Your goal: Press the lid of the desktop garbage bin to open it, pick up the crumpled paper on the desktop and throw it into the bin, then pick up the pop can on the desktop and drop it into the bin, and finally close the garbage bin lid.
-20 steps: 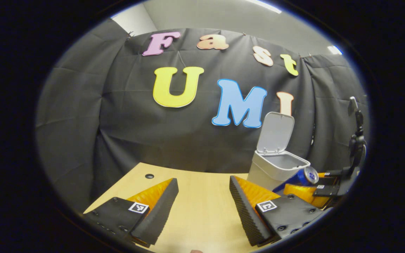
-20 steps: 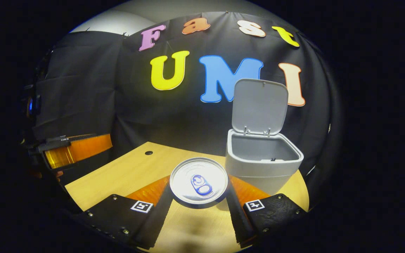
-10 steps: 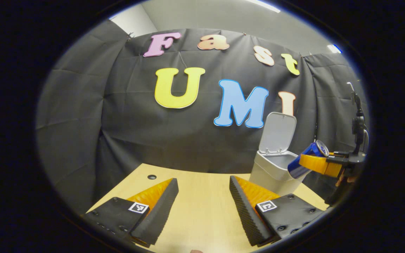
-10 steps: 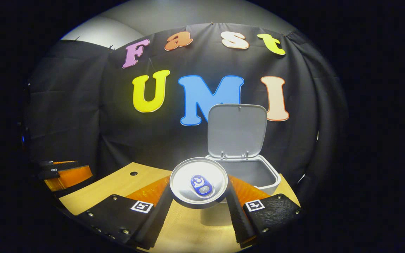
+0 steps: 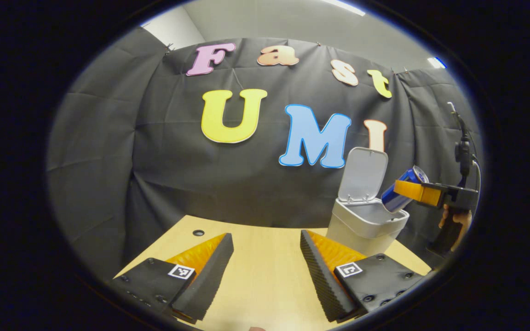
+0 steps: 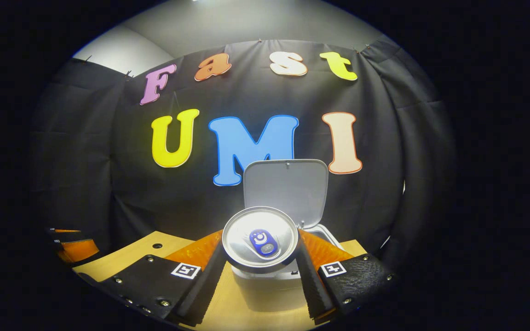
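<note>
Right gripper (image 6: 260, 262): clamping the pop can (image 6: 260, 238) between both fingers, lower centre of the right gripper view.
Pop can: hanging tilted over the bin's rim, right of centre in the left gripper view, its top facing the right gripper's camera.
Garbage bin (image 5: 366, 226): standing on the desktop (image 5: 265, 266), mouth gaping.
Lid (image 6: 286, 189): standing upright behind the can, centre frame.
Left gripper (image 5: 265, 271): idling low over the desktop, fingers spread wide, gripping nothing.
Crumpled paper: judging from the bare desktop, probably lying inside the bin already.
Progress: nearing the end; releasing the can and closing the lid remaining.
</note>
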Available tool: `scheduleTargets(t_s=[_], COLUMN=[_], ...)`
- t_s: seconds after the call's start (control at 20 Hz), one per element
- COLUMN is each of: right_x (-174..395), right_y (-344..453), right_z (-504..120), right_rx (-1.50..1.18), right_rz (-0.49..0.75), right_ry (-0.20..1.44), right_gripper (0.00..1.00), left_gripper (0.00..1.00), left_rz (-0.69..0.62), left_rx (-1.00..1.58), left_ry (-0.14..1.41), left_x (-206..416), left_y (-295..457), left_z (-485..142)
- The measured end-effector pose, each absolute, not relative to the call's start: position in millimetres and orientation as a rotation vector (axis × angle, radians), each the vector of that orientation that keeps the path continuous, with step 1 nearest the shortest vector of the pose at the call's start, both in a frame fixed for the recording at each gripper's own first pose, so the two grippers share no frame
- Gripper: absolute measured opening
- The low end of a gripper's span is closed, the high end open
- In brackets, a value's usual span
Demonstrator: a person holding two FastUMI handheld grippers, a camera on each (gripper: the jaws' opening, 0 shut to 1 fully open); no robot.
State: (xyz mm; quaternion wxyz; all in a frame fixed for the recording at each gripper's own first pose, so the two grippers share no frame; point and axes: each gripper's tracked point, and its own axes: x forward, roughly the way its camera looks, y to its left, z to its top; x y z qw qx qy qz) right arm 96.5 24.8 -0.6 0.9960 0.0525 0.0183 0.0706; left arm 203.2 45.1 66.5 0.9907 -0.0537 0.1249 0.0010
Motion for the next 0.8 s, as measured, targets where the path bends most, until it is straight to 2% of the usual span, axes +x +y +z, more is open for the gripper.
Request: scheduleTargets(t_s=[0.35, 0.8], right_x=[136, 167], right_y=[-3, -18], right_z=[-11, -59], right_rx=[0.108, 0.11], right_rz=[0.076, 0.028], right_ry=[0.057, 0.202], right_gripper=[0.8, 0.8], left_gripper=[0.96, 0.96], left_rz=[0.033, 0.054], left_rx=[-0.114, -0.105], left_ry=[0.251, 0.26], left_x=[201, 195], left_y=[49, 53], left_z=[67, 65])
